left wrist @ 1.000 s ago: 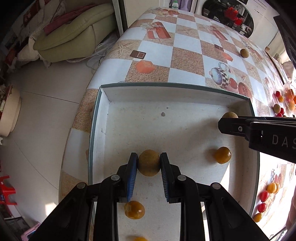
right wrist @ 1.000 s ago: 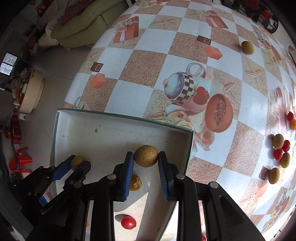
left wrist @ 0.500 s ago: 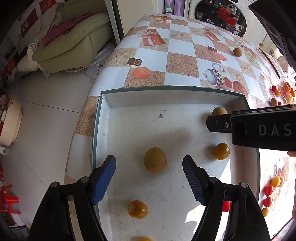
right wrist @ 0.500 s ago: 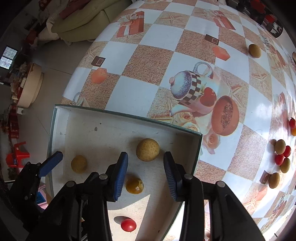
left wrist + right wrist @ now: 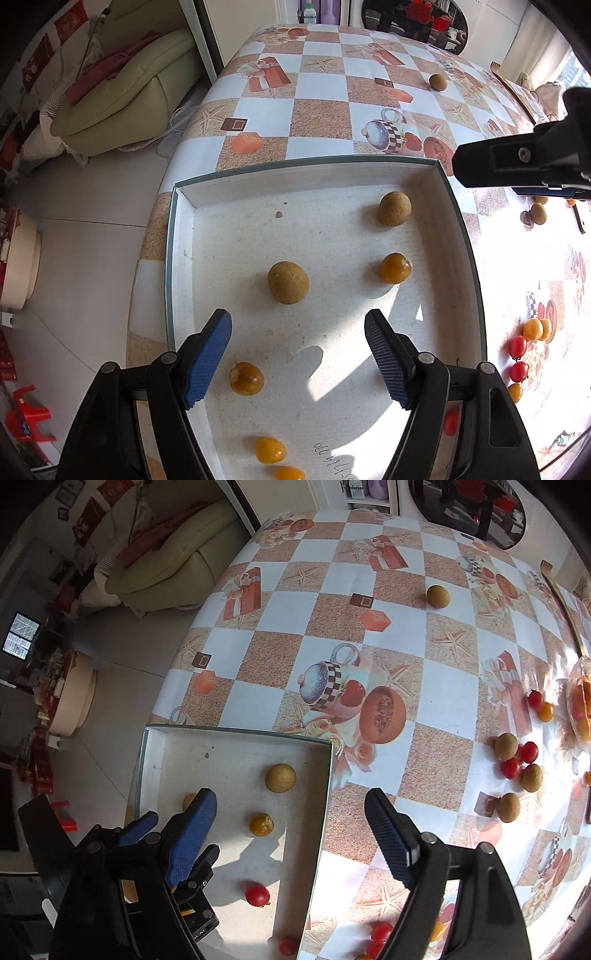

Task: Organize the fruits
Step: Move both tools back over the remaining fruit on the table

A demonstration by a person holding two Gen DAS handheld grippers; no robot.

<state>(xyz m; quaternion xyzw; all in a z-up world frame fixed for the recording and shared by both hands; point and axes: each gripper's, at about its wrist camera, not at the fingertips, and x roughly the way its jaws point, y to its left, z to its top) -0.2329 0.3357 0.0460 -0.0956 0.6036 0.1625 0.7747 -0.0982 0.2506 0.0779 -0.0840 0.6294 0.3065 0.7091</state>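
Since both the left gripper (image 5: 297, 354) and right gripper (image 5: 291, 834) are spread and empty above the tray (image 5: 171, 258), pinch each small, light, thin-skinned fruit (image 5: 288, 282) gently across its middle

Right tongs (image 5: 295, 834) spread wide above the white tray's rim (image 5: 321, 797).
A tan round fruit (image 5: 280, 777) lies inside, untouched.
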